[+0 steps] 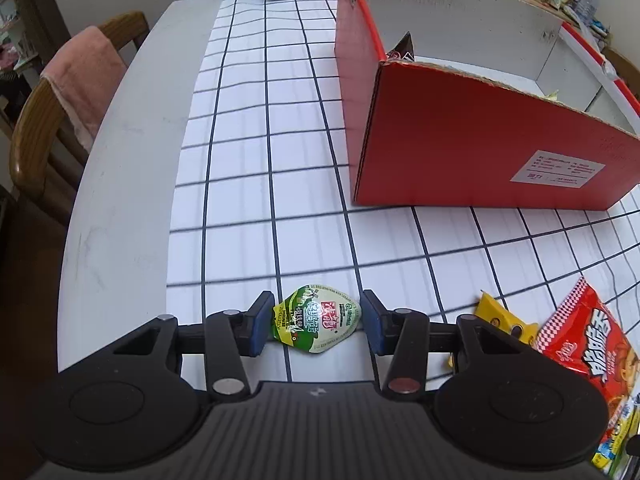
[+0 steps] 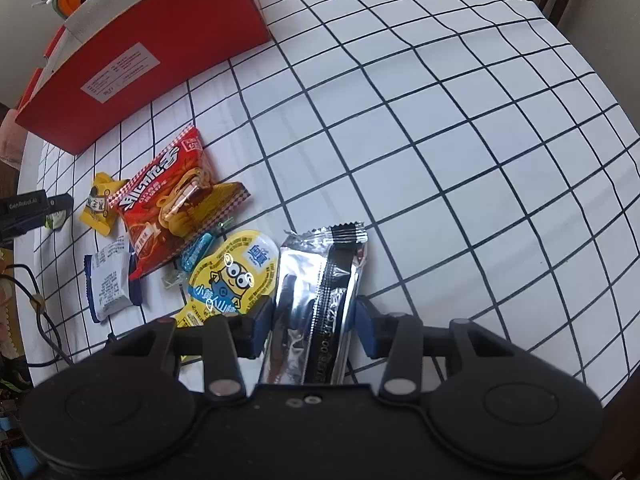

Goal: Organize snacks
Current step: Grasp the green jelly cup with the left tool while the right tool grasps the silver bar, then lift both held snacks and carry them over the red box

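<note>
Right gripper (image 2: 310, 326) jaws flank silver packet (image 2: 316, 300); red box (image 2: 160, 40) beyond.
</note>
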`<state>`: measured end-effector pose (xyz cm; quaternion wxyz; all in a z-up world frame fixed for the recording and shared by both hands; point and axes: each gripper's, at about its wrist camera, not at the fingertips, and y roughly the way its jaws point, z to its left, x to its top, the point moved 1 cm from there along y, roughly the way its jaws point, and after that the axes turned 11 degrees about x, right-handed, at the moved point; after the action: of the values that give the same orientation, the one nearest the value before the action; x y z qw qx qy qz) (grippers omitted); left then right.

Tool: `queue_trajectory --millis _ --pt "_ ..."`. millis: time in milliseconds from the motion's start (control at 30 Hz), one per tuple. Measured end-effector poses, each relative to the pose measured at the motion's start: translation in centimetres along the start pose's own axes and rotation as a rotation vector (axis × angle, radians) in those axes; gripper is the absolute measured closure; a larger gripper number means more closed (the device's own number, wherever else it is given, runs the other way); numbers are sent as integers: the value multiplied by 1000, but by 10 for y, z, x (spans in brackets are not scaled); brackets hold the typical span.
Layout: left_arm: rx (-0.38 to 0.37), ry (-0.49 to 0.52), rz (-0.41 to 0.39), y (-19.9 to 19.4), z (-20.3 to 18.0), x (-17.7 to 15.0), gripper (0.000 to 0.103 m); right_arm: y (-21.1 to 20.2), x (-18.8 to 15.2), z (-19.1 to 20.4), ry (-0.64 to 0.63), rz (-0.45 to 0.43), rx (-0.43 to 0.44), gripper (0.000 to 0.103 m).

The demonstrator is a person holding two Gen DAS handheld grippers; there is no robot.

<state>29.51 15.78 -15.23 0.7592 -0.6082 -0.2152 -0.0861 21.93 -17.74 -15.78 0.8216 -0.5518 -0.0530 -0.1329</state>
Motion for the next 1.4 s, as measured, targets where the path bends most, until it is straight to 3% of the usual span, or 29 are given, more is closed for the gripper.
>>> queue_trajectory --millis 500,633,700,867,1400 --pt "-62 -84 3 -41 7 -35 57 -27 5 -8 -43 -131 21 62" --pt "-53 -96 -28 -61 6 -40 57 -37 10 -2 -81 -177 22 63" --pt "-51 -96 -50 -73 5 -40 57 -42 13 2 -109 -200 30 71" --pt "-69 -85 -108 -97 0 -36 57 -54 23 15 -199 -261 41 74" --pt "-84 -34 -120 -106 -14 -48 57 -3 26 -3 -231 -91 6 70"
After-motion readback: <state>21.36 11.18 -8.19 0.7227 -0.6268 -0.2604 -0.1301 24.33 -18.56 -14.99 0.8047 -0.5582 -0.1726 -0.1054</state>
